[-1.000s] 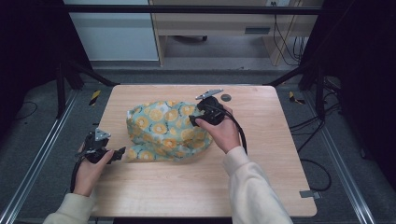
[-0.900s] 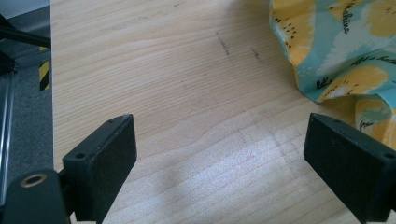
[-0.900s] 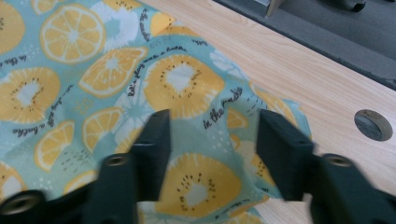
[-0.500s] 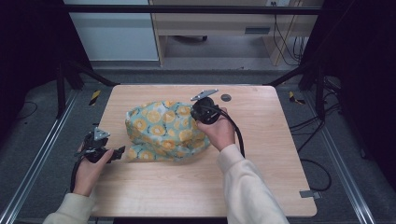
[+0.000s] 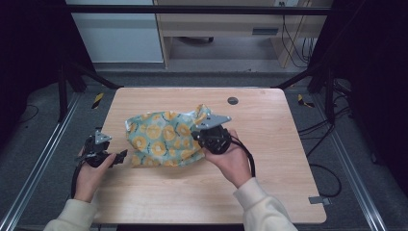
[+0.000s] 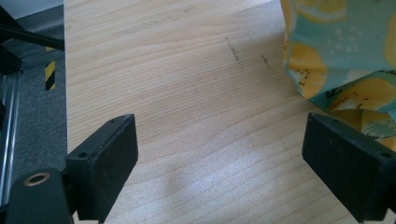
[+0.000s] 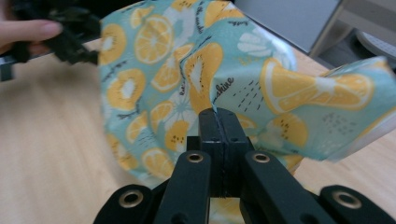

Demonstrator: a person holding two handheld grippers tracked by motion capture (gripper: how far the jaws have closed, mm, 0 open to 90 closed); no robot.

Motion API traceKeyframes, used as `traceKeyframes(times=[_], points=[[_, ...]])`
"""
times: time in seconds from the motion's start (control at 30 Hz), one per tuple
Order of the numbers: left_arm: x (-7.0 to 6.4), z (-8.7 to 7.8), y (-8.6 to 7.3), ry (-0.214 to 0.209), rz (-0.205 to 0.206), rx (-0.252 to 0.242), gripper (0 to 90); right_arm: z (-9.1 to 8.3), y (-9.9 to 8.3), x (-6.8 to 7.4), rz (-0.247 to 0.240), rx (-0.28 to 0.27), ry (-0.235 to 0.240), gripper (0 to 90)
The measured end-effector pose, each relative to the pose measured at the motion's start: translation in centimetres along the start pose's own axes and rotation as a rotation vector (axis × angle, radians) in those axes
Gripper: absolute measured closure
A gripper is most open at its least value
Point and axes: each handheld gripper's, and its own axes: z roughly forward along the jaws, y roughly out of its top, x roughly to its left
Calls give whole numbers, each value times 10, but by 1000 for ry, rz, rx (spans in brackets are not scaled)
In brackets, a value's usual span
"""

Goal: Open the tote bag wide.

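Observation:
A turquoise cloth (image 5: 161, 138) printed with orange slices lies bunched in the middle of the wooden table (image 5: 269, 120). My right gripper (image 5: 199, 136) is shut on a fold of the cloth (image 7: 210, 70) at its right side and holds it raised off the board. My left gripper (image 5: 120, 156) rests open at the table's left front, its jaws wide apart just left of the cloth's lower left corner (image 6: 341, 60). In the left gripper view bare wood lies between the fingers (image 6: 105, 163). The left gripper (image 7: 70, 37) also shows beyond the cloth in the right gripper view.
A small dark round grommet (image 5: 233, 100) sits in the table near its far edge. Metal frame rails (image 5: 43, 159) run along both sides of the table. Cables (image 5: 332, 173) trail on the floor at the right.
My right gripper has pulled its fold of cloth toward the front and slightly left, bunching the cloth tighter. The left gripper has stayed put.

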Motion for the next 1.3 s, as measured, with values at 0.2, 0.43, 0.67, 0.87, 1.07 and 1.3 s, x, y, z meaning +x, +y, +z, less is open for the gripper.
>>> traceKeyframes(times=[0.2, 0.43, 0.67, 0.87, 1.07, 1.3], points=[[1, -5, 2, -6, -15, -21, 150, -10, -27, 27, -20, 6, 54, 900], [3, -27, 13, -9, 3, -88, 256, -7, -46, 35, -18, 27, 68, 900], [8, -56, 33, -61, 24, -147, 402, -5, -51, 34, -12, 29, 71, 900], [-10, -70, 56, -137, 130, -126, 484, -2, -54, 38, -17, 30, 77, 900], [-28, -60, 78, -149, 224, -77, 548, 1, -57, 41, -13, 33, 88, 900], [-35, -31, 88, -119, 258, 5, 569, -2, -58, 40, -11, 31, 90, 900]])
